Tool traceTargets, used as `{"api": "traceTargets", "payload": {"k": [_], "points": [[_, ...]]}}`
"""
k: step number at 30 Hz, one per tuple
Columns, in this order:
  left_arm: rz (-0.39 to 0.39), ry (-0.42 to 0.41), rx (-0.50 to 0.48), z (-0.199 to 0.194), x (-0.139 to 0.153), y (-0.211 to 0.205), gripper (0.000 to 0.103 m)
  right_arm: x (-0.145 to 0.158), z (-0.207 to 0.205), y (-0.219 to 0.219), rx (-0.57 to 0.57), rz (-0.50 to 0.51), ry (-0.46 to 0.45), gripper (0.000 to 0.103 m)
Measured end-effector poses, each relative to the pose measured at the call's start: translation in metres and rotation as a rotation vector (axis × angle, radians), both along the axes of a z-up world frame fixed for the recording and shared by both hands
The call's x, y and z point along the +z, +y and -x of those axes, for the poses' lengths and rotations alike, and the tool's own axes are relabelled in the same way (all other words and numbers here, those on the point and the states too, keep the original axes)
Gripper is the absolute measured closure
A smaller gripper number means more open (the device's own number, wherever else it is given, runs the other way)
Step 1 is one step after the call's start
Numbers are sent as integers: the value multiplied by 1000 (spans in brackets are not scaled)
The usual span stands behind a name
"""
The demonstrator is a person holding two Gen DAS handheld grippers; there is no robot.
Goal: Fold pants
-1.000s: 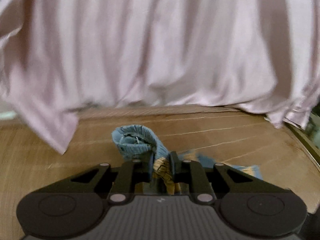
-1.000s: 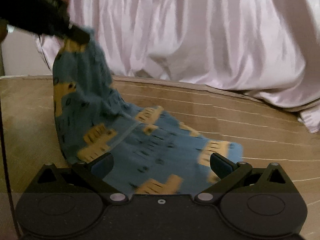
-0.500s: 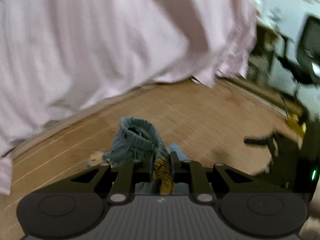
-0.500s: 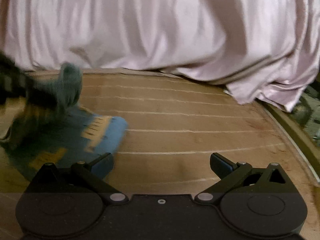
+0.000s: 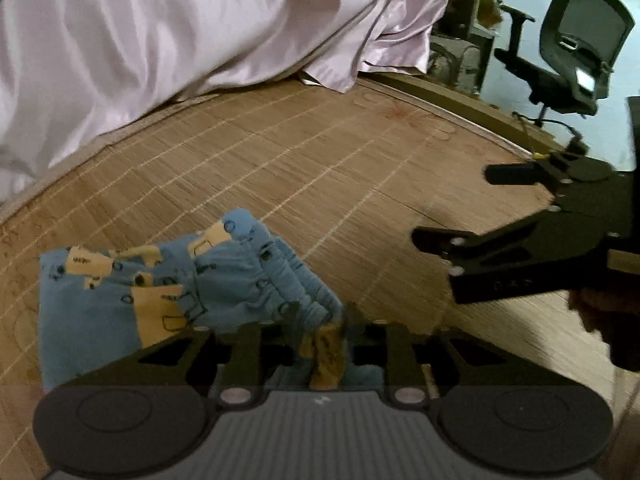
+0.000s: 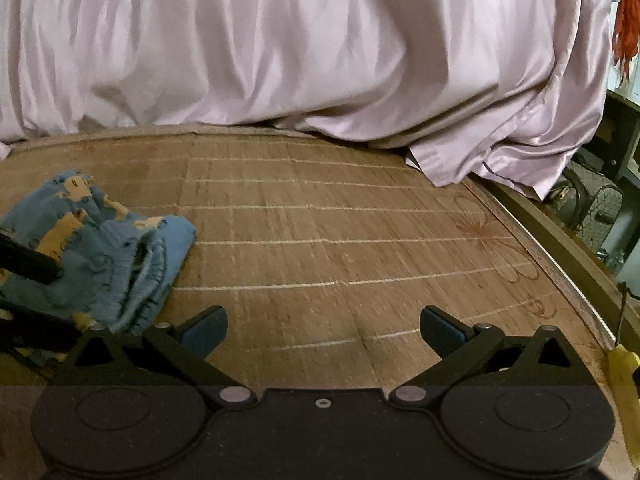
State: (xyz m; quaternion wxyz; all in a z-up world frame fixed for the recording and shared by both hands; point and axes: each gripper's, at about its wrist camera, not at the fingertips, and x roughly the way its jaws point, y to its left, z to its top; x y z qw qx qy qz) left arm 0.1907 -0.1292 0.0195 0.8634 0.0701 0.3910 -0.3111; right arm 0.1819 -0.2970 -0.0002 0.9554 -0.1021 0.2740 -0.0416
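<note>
The small blue pants (image 5: 120,292) with yellow prints lie in a folded bundle on the bamboo mat (image 5: 320,152). Their gathered waistband runs toward my left gripper (image 5: 322,312). That gripper's jaws are opening, and a fold of the cloth still stands between them. In the right wrist view the pants (image 6: 120,248) sit at the left, with the left gripper (image 6: 68,300) low over them. My right gripper (image 6: 324,324) is open over bare mat to the right of the pants, nothing between its fingers. It also shows in the left wrist view as the right gripper (image 5: 450,205).
A pink satin sheet (image 6: 320,40) hangs along the far side of the mat. The mat's wooden edge (image 6: 560,240) runs down the right. An office chair (image 5: 576,40) and clutter stand beyond it. A yellow object (image 6: 620,380) lies at the near right.
The left gripper swung down and sideways, laying the lifted pants onto the mat as a folded bundle, and its jaws have parted slightly. The right gripper shifted right, off the pants.
</note>
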Motion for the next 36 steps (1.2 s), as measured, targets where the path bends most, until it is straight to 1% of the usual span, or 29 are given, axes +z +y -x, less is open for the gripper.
{"api": "traceTargets", "payload": {"k": [1, 3, 5, 6, 7, 9, 11, 13, 14, 15, 16, 19, 21, 25, 26, 28, 30, 32, 34, 36], "points": [[11, 3, 9, 4, 4, 7, 40, 2, 0, 2, 5, -15, -9, 1], [61, -21, 49, 15, 13, 25, 36, 5, 2, 6, 25, -68, -37, 1], [95, -61, 121, 27, 23, 50, 29, 7, 2, 14, 55, -138, -55, 1], [100, -83, 182, 30, 25, 62, 18, 7, 1, 19, 72, -167, -58, 1], [100, -100, 264, 32, 26, 75, 9, 7, -1, 24, 85, -187, -57, 1], [100, -98, 418, 27, 24, 97, 9, 2, -7, 37, 103, -228, -44, 1], [87, -36, 521, 14, 14, 115, 9, -5, -13, 49, 103, -244, -18, 1], [65, 10, 597, 4, 4, 124, 9, -14, -18, 60, 102, -214, 45, 1], [45, 24, 614, -1, -2, 126, 9, -19, -18, 64, 96, -170, 84, 1], [18, 32, 625, -3, -8, 127, 9, -23, -17, 68, 93, -111, 122, 1], [-11, 35, 628, -4, -13, 127, 9, -26, -15, 69, 102, -74, 139, 1], [-76, 48, 597, 0, -26, 128, 9, -25, -9, 65, 104, -77, 168, 1], [-91, 38, 568, 9, -31, 132, 8, -26, -7, 66, 117, -54, 174, 1], [-82, 34, 520, 19, -37, 138, 7, -20, -3, 68, 146, -23, 201, 1], [-83, 34, 508, 24, -37, 139, 6, -17, -1, 68, 156, -12, 187, 1], [-86, 36, 476, 28, -33, 142, 6, -9, 10, 73, 169, 20, 119, 1], [-95, 19, 450, 34, -21, 144, 5, -6, 13, 79, 171, 30, 38, 1], [-93, -51, 434, 35, -7, 146, 4, -7, 10, 83, 162, 4, -28, 1], [-72, -126, 414, 27, 4, 145, 1, -10, 2, 87, 168, -10, -69, 1], [-66, -148, 426, 8, 10, 138, 1, -13, -7, 94, 167, 18, -107, 1]]}}
